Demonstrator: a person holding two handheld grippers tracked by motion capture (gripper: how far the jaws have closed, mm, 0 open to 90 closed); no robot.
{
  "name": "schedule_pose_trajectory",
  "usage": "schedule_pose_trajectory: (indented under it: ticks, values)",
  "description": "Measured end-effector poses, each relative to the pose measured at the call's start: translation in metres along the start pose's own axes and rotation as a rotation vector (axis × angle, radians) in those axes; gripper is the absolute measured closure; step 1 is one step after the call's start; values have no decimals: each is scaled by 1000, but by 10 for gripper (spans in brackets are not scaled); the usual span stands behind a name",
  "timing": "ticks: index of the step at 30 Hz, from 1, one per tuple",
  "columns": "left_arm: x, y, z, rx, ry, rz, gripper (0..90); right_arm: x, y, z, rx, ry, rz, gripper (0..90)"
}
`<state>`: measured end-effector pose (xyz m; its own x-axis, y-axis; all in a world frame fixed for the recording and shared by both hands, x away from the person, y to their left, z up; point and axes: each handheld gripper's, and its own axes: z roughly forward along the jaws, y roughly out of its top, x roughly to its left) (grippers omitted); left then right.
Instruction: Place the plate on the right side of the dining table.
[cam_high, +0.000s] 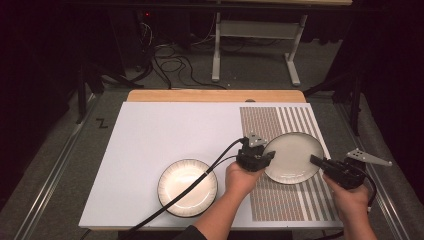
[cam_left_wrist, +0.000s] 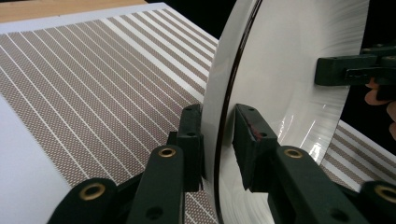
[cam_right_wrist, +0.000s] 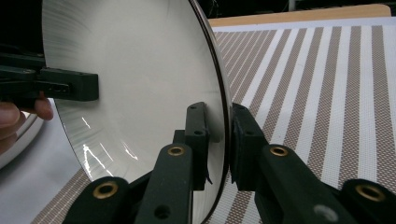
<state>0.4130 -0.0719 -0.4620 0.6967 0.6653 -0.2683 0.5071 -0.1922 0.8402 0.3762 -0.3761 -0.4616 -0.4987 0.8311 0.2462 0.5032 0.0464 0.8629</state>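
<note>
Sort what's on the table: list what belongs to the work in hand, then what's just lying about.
In the job:
- flat plate, gripped at opposite rims
- left tool
- right tool

Lying about:
- dark-rimmed bowl, untouched on the white mat
- striped mat under the plate

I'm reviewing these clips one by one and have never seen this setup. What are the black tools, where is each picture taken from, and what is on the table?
A person stands at the table and holds a hand-operated gripper in each hand; there is no robot arm. The high view looks down from above: the left gripper and the right gripper each clamp opposite edges of a white plate, above a striped mat. The other two pictures come from cameras riding on the grippers, looking along their black jaws. In the left gripper view the jaws straddle the plate's rim, with a slight gap on one side. In the right gripper view they pinch the rim. A second dish, a white bowl with a dark rim, sits on the white board.
</note>
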Motion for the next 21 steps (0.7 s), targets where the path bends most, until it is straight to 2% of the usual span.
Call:
schedule_pose_trajectory:
  ticks: [4,18,21]
  values:
    - [2,-3,6,7,6,-16,722,-4,-2,4,16,-8,7,813]
    - [4,-8,15,27,10,-27,714,-6,-6,7,34,-32,4,813]
    - [6,-10,17,40,17,-12,710,-7,-7,9,42,-40,-2,813]
